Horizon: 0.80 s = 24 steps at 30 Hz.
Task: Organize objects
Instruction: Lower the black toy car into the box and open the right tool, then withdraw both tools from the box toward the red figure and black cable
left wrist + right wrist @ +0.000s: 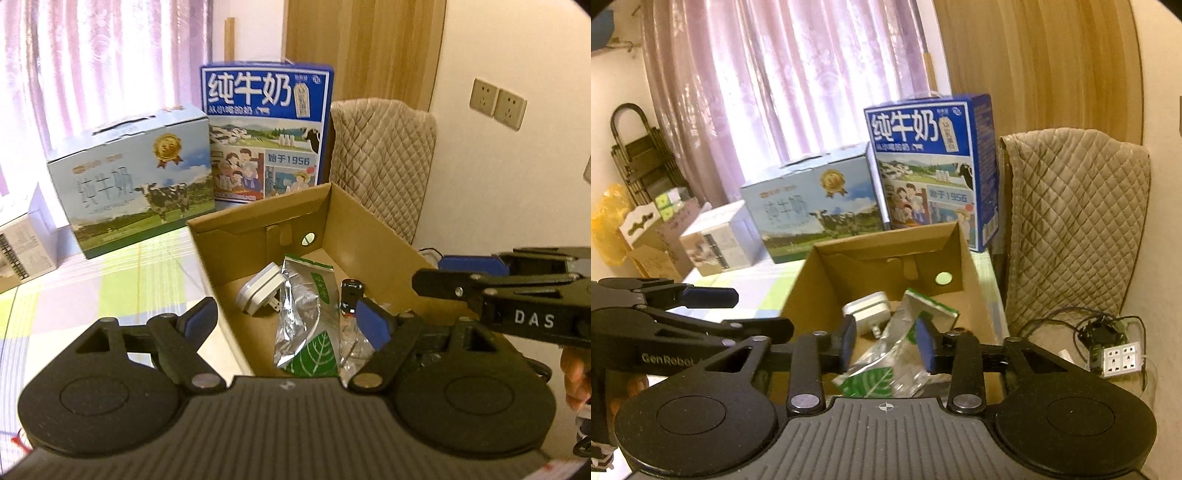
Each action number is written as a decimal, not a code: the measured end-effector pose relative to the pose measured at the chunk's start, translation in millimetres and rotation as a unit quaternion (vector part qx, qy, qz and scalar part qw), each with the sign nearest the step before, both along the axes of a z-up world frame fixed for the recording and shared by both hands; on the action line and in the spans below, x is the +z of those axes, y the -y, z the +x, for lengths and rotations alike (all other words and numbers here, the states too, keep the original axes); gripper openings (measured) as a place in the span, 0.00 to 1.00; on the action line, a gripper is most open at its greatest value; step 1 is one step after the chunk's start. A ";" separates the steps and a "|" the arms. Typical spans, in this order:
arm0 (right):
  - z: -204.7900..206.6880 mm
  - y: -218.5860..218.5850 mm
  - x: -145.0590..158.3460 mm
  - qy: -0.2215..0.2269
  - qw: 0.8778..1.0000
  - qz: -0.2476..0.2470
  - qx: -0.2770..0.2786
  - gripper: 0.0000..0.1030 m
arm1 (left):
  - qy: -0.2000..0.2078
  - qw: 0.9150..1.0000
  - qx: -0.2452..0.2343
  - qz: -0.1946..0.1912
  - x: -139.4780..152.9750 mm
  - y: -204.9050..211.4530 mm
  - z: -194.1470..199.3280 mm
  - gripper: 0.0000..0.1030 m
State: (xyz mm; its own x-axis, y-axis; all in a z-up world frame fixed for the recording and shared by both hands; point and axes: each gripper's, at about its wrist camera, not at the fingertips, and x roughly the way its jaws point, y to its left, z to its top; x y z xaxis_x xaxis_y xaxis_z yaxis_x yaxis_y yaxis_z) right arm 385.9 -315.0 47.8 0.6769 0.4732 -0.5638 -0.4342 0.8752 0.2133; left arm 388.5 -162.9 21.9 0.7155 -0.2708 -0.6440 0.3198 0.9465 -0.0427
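An open cardboard box (258, 216) stands on the table. Inside it lie a white plug adapter (258, 291), a silver and green foil pouch (310, 321), a small black and red object (351, 295) and some crumpled clear plastic (354, 343). My left gripper (286, 323) hovers open above the box's near left corner, nothing between its fingers. My right gripper (886, 343) is open over the box's near side, with the pouch (882, 365) and adapter (868, 310) below it. In the left wrist view the right gripper (436, 275) reaches in above the box's right wall.
Two milk cartons stand behind the box: a pale blue one (136, 177) and a tall dark blue one (266, 129). A small grey box (26, 236) sits at far left. A quilted chair back (1078, 221) and a floor power strip (1119, 358) are to the right.
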 end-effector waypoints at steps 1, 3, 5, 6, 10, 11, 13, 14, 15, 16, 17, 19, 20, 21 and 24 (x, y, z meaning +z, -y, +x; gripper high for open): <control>-6.8 -0.8 1.3 0.001 1.000 0.003 0.001 0.40 | 0.002 1.000 0.002 -0.001 1.9 -3.3 -5.8 0.78; -18.9 -2.7 3.5 0.001 1.000 0.007 0.005 0.47 | 0.006 1.000 0.009 -0.004 6.4 -11.7 -18.0 0.79; -30.8 -6.2 5.1 -0.001 1.000 0.011 0.006 0.52 | 0.008 1.000 0.017 -0.011 10.1 -20.7 -29.0 0.79; -35.9 -7.9 5.8 0.000 1.000 0.013 0.006 0.55 | 0.009 1.000 0.019 -0.014 11.8 -24.3 -33.7 0.80; -55.3 -17.2 7.4 -0.001 1.000 0.017 0.006 0.60 | 0.017 0.999 0.028 -0.018 17.8 -39.5 -55.4 0.83; -60.0 -19.6 7.3 -0.002 1.000 0.018 0.007 0.61 | 0.017 0.999 0.030 -0.020 18.3 -44.3 -60.7 0.84; -70.3 -25.0 7.0 -0.006 1.000 0.025 0.011 0.63 | 0.016 0.999 0.037 -0.023 18.8 -53.7 -70.1 0.85; -73.9 -27.5 6.1 -0.010 0.999 0.028 0.014 0.64 | 0.014 0.999 0.039 -0.023 18.6 -58.1 -73.8 0.86; -77.6 -31.3 5.2 -0.014 0.999 0.028 0.017 0.64 | 0.012 0.999 0.043 -0.024 17.9 -63.3 -78.6 0.86; -82.6 -36.2 4.4 -0.016 0.999 0.028 0.022 0.65 | 0.010 0.999 0.046 -0.023 17.4 -67.6 -82.6 0.86; -86.5 -40.5 3.6 -0.017 0.999 0.028 0.026 0.65 | 0.008 0.998 0.049 -0.023 16.2 -72.3 -86.4 0.87; -94.8 -49.9 1.1 -0.020 0.999 0.027 0.037 0.65 | 0.003 0.998 0.056 -0.023 14.0 -81.8 -94.1 0.87; -98.1 -54.9 -0.6 -0.023 0.999 0.026 0.042 0.66 | 0.000 0.998 0.059 -0.023 12.3 -87.2 -98.0 0.87; -101.2 -59.6 -2.8 -0.026 0.998 0.024 0.046 0.66 | -0.003 0.998 0.062 -0.023 10.7 -91.8 -101.3 0.87; -109.4 -74.2 -9.3 -0.034 0.998 0.018 0.058 0.66 | -0.014 0.997 0.074 -0.023 5.8 -106.5 -111.0 0.87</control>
State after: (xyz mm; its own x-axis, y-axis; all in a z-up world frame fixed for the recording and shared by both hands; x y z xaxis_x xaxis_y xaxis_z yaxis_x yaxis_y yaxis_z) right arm 276.5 -240.8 38.5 0.5774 0.5662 -0.5882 -0.5153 0.8116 0.2753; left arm 277.5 -56.4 27.7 0.7311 -0.1935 -0.6542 0.1753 0.9800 -0.0940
